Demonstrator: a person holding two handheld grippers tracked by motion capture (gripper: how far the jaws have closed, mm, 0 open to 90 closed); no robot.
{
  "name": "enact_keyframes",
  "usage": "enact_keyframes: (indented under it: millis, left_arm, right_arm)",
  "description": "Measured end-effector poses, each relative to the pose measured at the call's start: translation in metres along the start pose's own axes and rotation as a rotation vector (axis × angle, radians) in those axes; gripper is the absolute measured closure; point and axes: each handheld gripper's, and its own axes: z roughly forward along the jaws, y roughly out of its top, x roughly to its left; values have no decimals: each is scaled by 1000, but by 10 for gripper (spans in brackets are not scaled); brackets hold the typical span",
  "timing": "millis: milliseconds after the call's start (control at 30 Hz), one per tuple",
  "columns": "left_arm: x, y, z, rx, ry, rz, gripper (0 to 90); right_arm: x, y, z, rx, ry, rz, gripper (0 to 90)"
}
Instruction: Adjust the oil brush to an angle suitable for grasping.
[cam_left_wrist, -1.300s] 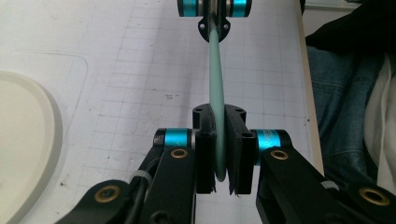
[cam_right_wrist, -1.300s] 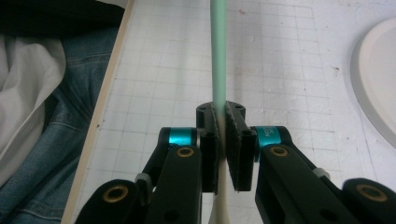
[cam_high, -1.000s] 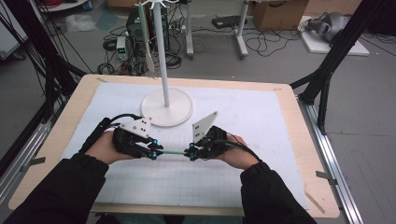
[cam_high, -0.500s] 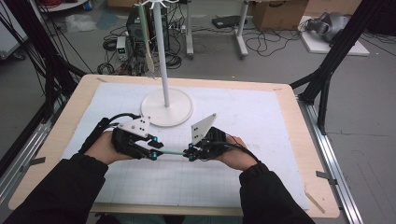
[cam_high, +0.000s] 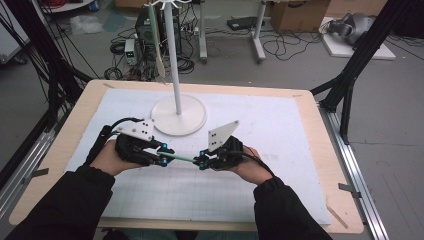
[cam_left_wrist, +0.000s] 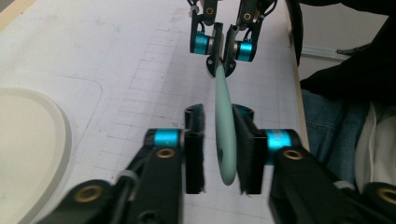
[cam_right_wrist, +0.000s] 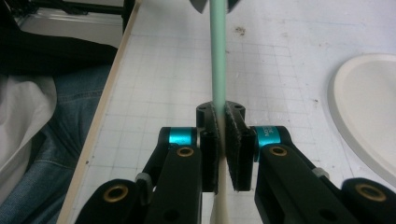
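Spanning the gap between the two hands in the high view, a slender pale-green utensil with a flat, rounded plastic end (cam_high: 181, 158) is held just above the white gridded mat (cam_high: 300, 130) that covers the wooden table (cam_high: 80, 107), near the person's edge. The left gripper (cam_high: 161, 156) and the right gripper (cam_high: 201, 161) are pointed at each other, with the round white base of a tall white stand (cam_high: 179, 115) lying just beyond them. Against the earlier frames, both hands and the utensil are seen in the same place; only the left jaws have changed, having opened and then closed in again within the last second. In the left gripper view, the utensil's broad rounded end (cam_left_wrist: 224, 135) is seen between the left gripper's (cam_left_wrist: 219, 149) black jaws, which have just been closing; a clear gap is left at the one pad, while contact at the other cannot be told, so no firm clamp is shown. Farther off, the right gripper (cam_left_wrist: 221, 51) is seen pinching the thin end. In the right gripper view, the right gripper's (cam_right_wrist: 223, 149) jaws are closed tight on the utensil's narrow handle (cam_right_wrist: 217, 56), which runs straight away from the camera, and the stand's base (cam_right_wrist: 369, 116) is seen at the right edge.
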Motion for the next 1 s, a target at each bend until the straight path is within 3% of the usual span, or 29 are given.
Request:
enact_keyframes:
  millis: [133,500,800,867,933,1000]
  left_arm:
    - [-2,0,0,5,-9,11,827]
    - [-4,0,3,62,-16,37,830]
    - [-5,-1,5,72,-42,25,826]
    - [-4,-1,4,51,-34,11,787]
    - [-2,-1,0,32,-15,-11,673]
    - [1,-2,-5,6,-4,-33,622]
  right_arm:
    - [0,1,1,8,-1,-7,844]
    - [10,7,10,143,-9,-42,784]
    - [8,5,15,154,31,-20,840]
    - [8,4,16,146,37,-6,847]
    - [6,2,15,118,37,-5,850]
    - [3,2,14,87,28,10,850]
